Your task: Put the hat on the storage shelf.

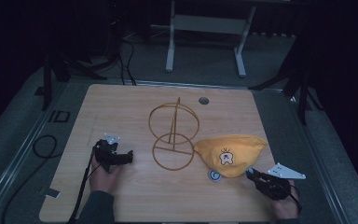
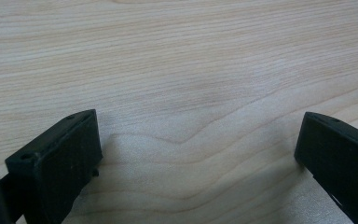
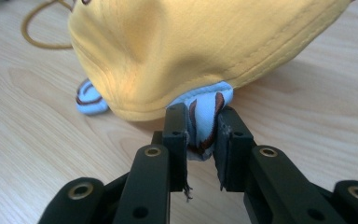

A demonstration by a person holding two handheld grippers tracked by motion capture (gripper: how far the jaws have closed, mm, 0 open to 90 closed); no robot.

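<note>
A yellow cloth cap [image 1: 228, 154] with a cartoon tooth on it lies on the wooden table [image 1: 121, 107], right of centre. My right gripper [image 1: 251, 173] meets its near right edge. In the right gripper view my right gripper [image 3: 203, 126] is shut on a light blue, brown-patterned flap [image 3: 205, 109] that sticks out from under the yellow cap [image 3: 191, 46]. A second blue bit [image 3: 89, 100] peeks out at the cap's left. My left gripper [image 1: 129, 156] rests on the table at the left, and my left gripper [image 2: 198, 135] stands open over bare wood.
A gold wire stand [image 1: 173, 135] with two rings and an upright post stands mid-table, just left of the cap. A round cable hole [image 1: 203, 100] sits near the far edge. A black cable loop [image 1: 44, 144] lies off the table's left side. A white desk frame [image 1: 205, 28] stands behind.
</note>
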